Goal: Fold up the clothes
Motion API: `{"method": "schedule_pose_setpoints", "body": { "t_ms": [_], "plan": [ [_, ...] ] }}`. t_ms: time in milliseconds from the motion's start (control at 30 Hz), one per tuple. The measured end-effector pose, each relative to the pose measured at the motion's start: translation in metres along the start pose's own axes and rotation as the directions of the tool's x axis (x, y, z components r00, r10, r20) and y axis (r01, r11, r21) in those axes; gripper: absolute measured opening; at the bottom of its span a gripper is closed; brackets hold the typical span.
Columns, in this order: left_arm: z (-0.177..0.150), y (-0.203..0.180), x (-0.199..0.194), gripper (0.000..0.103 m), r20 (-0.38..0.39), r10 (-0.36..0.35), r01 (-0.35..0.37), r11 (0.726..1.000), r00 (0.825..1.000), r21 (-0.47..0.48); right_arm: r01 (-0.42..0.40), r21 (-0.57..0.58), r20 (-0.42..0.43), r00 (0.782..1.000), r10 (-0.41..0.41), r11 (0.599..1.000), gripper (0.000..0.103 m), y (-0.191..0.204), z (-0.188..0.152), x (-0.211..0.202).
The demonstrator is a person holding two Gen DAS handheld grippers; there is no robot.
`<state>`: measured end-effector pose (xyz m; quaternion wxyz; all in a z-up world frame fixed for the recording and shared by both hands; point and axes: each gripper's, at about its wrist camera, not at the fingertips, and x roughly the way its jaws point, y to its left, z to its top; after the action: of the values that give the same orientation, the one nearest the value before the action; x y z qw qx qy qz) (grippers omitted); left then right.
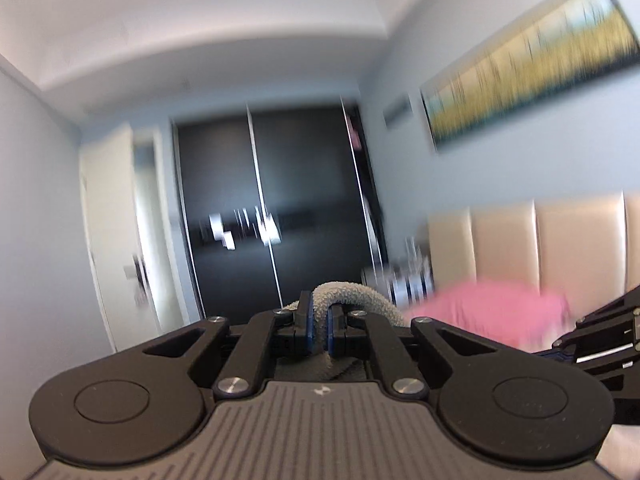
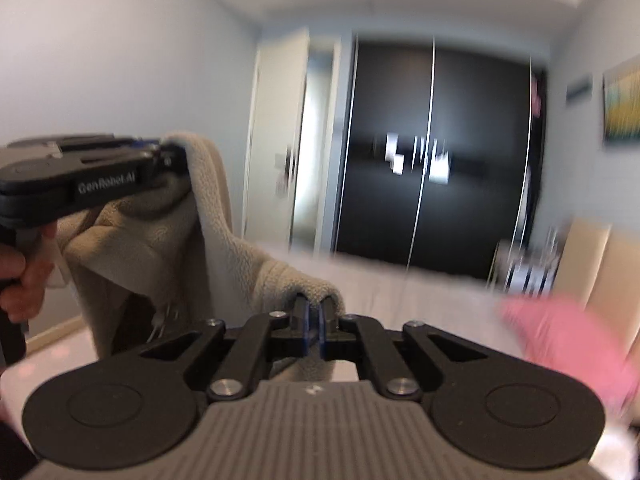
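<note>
A beige fleece garment hangs in the air between both grippers, above the bed. My left gripper is shut on a rolled edge of the beige fleece garment, which arches up over its fingertips. In the right wrist view my right gripper is shut on another edge of the same fleece. The left gripper shows there at the left, a hand holding its handle, fleece draping down from it. The right gripper's body enters the left wrist view at the right edge.
A pink pillow lies on the white bed by a padded cream headboard. Black sliding wardrobe doors and a white door stand ahead. A long painting hangs on the wall. Both views are motion-blurred.
</note>
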<state>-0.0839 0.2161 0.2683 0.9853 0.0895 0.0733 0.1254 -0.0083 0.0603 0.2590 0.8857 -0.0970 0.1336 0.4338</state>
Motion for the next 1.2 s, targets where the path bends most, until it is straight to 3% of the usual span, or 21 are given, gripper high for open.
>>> {"method": "schedule_pose_setpoints", "body": {
  "t_ms": [100,167,200,267,333,367,433,533,667,833,900,933,1067,1133,1200],
  "plan": [
    [-0.061,-0.012,0.041,0.005,-0.167,-0.052,0.057,0.998,0.985,0.029,0.007,0.079,-0.163,0.987,0.006,0.997,0.005,-0.014,-0.062,0.049],
    [-0.102,-0.018,0.064,0.005,-0.283,-0.1,0.118,0.992,0.954,0.047,0.055,0.118,-0.251,0.968,-0.023,0.992,0.005,-0.026,-0.1,0.079],
    [-0.121,-0.019,0.074,0.006,-0.344,-0.15,0.17,0.985,0.927,0.029,0.083,0.127,-0.284,0.958,-0.044,0.988,0.005,-0.032,-0.116,0.092],
    [-0.157,-0.021,0.094,0.016,-0.454,-0.244,0.266,0.964,0.857,-0.016,0.145,0.128,-0.325,0.941,-0.097,0.981,0.005,-0.045,-0.137,0.113],
    [-0.186,-0.017,0.106,0.032,-0.505,-0.302,0.317,0.947,0.809,-0.059,0.206,0.125,-0.365,0.919,-0.148,0.97,0.005,-0.058,-0.159,0.135],
    [-0.195,-0.015,0.112,0.041,-0.514,-0.318,0.332,0.941,0.797,-0.068,0.237,0.123,-0.385,0.906,-0.173,0.964,0.005,-0.064,-0.17,0.145],
    [-0.208,-0.014,0.12,0.049,-0.523,-0.349,0.361,0.929,0.777,-0.084,0.288,0.121,-0.426,0.879,-0.213,0.95,0.005,-0.076,-0.191,0.165],
    [-0.233,-0.005,0.124,0.055,-0.541,-0.388,0.392,0.913,0.746,-0.115,0.303,0.105,-0.476,0.852,-0.22,0.947,0.005,-0.102,-0.221,0.178],
    [-0.257,0.007,0.114,0.066,-0.543,-0.418,0.435,0.894,0.728,-0.106,0.308,0.083,-0.509,0.831,-0.225,0.948,0.007,-0.116,-0.233,0.186],
    [-0.265,0.003,0.105,0.065,-0.568,-0.31,0.41,0.91,0.762,0.053,0.311,0.075,-0.54,0.811,-0.224,0.947,0.013,-0.123,-0.237,0.187],
    [-0.264,0.005,0.101,0.065,-0.564,-0.293,0.399,0.914,0.772,0.071,0.296,0.064,-0.513,0.829,-0.223,0.953,0.024,-0.118,-0.23,0.175],
    [-0.263,0.007,0.101,0.065,-0.566,-0.279,0.386,0.919,0.776,0.076,0.281,0.055,-0.487,0.846,-0.22,0.958,0.038,-0.113,-0.224,0.167],
    [-0.261,0.017,0.104,0.065,-0.583,-0.207,0.322,0.941,0.785,0.1,0.119,-0.026,-0.387,0.914,-0.12,0.992,0.046,-0.072,-0.203,0.136],
    [-0.263,0.021,0.105,0.065,-0.595,-0.165,0.288,0.95,0.787,0.118,0.02,-0.087,-0.368,0.928,-0.051,0.996,0.053,-0.046,-0.201,0.126],
    [-0.265,0.026,0.106,0.065,-0.606,-0.125,0.256,0.957,0.785,0.134,-0.069,-0.178,-0.389,0.921,-0.006,0.982,0.06,-0.02,-0.206,0.122]
  ]
}}
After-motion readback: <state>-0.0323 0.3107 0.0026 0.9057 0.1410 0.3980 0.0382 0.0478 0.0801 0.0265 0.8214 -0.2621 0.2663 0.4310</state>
